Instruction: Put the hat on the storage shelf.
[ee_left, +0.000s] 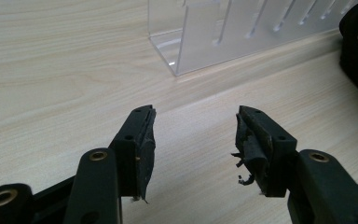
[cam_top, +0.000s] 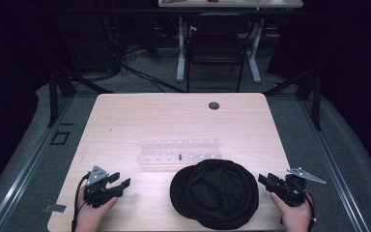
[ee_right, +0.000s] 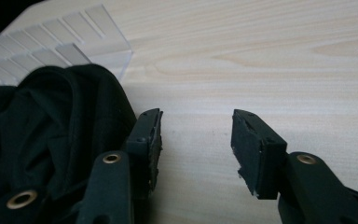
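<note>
Pre-grasp: left claw [cam_top: 121, 183] and right claw [cam_top: 263, 179] both spread, empty, flanking the hat [cam_top: 215, 192]; next, close in on its edges.

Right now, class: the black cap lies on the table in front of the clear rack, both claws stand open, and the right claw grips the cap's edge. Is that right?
Not quite. The right claw grips nothing: the right gripper view shows bare table between its open jaws, with the cap beside one jaw. The rest holds: the cap lies before the rack, and the left claw is open too.
</note>
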Demonstrator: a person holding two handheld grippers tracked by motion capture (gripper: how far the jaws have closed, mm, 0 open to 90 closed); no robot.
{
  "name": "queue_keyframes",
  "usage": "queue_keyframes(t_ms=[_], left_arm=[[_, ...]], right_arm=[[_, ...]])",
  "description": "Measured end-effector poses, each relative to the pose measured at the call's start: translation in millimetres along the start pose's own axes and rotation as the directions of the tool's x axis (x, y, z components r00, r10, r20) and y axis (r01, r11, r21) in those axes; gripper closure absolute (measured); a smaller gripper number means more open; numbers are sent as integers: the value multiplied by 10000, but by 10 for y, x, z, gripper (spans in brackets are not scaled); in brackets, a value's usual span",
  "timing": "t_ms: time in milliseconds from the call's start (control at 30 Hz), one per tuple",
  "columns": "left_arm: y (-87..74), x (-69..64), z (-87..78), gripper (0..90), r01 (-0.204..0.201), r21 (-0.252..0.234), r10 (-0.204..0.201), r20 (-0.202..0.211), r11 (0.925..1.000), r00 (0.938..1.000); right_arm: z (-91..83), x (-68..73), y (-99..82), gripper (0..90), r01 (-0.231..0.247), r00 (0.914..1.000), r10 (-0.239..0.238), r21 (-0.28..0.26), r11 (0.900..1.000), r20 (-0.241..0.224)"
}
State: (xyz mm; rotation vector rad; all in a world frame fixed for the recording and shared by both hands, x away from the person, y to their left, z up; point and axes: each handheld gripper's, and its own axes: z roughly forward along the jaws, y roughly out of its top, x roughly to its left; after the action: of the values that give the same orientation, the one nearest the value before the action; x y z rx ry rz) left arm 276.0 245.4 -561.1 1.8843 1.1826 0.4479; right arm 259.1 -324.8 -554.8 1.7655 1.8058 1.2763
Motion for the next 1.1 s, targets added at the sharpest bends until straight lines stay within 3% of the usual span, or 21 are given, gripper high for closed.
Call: queue_keyframes(t_ms=[100, 233, 367, 467, 667, 1100], left_arm=[[-5, 6, -4, 469, 57, 5, -57, 5, 10000, 10000], [-1, 14, -18, 472, 129, -103, -129, 4, 9999, 9999], [-4, 17, -21, 472, 142, -78, -142, -5, 9999, 9999], [-7, 15, -26, 472, 123, -71, -123, -5, 9999, 9999], [-9, 25, -35, 468, 228, -67, -228, 30, 9997, 9997], [-9, 26, -36, 456, 252, -63, -251, 18, 9997, 9997]], right_arm=[[-4, -24, 5, 481, -181, 9993, 174, -242, 9995, -318], [-21, 3, 23, 454, -16, 9931, -28, -372, 9993, -1170], [-14, 65, 25, 452, 177, 9908, -245, -515, 9985, -1333], [-22, 109, 24, 468, 272, 9960, -295, -280, 9992, -846], [-39, 134, 26, 546, -87, 9976, 89, 33, 10000, -688], [-107, 217, 83, 636, 80, 9994, -59, 634, 9980, -327]])
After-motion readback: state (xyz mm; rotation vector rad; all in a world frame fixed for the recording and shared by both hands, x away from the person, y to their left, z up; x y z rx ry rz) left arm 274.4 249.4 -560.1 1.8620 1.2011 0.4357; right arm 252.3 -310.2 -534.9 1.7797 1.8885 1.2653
